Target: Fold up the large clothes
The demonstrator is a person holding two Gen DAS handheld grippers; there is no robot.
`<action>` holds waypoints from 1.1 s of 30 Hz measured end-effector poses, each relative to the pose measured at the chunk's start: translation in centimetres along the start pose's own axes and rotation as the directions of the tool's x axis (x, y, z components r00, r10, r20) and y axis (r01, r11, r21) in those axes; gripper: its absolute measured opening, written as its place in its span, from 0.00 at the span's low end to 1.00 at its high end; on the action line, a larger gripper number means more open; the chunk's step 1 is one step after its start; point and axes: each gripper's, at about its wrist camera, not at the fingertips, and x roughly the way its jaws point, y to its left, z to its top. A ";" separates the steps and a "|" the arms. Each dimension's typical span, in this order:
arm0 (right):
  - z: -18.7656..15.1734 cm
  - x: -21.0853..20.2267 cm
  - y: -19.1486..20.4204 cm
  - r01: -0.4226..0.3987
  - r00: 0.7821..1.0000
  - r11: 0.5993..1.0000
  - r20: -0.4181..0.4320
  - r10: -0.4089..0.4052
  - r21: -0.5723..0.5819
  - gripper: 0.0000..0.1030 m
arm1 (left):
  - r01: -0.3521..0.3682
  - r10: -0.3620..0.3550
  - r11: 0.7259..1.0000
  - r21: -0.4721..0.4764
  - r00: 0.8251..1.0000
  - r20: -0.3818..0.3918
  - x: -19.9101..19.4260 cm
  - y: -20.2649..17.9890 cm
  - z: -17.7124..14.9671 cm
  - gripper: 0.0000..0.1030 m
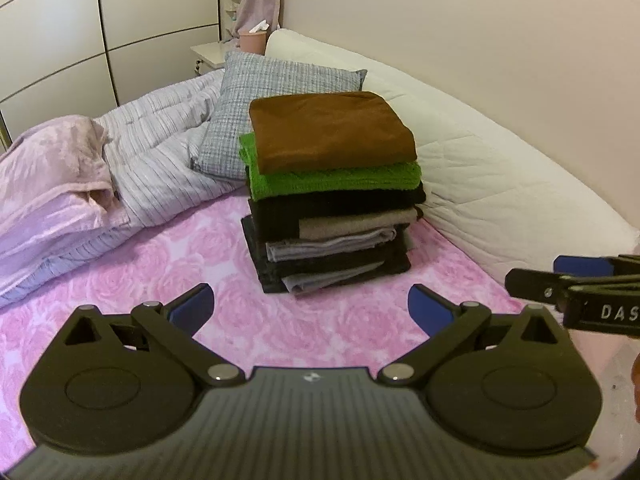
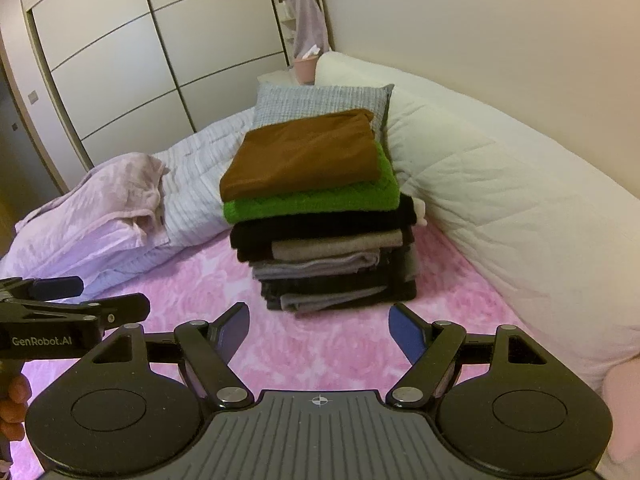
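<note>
Pink rose-patterned bed sheet (image 1: 320, 320) lies bare before my left claw (image 1: 310, 308) and right claw (image 2: 318, 330), both spread empty; the brown-topped stack of folded clothes (image 1: 332, 196) looks finished, so I judge another garment must be fetched.

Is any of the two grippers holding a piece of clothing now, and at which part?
Nothing is held. The left gripper and the right gripper are both open and empty, short of the stack of folded clothes.

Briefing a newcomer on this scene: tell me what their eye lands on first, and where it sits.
First the tall stack of folded clothes on the pink rose-patterned bedspread, a brown garment on top and a bright green one just beneath. Behind it leans a grey pillow, with a rumpled duvet to the picture's left.
</note>
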 end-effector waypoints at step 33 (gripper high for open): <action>-2.7 -0.8 2.3 0.008 0.998 0.999 -0.056 -0.010 -0.042 0.72 | 0.016 -0.017 1.000 -0.021 0.999 -0.045 -1.7 1.1 -2.6 0.99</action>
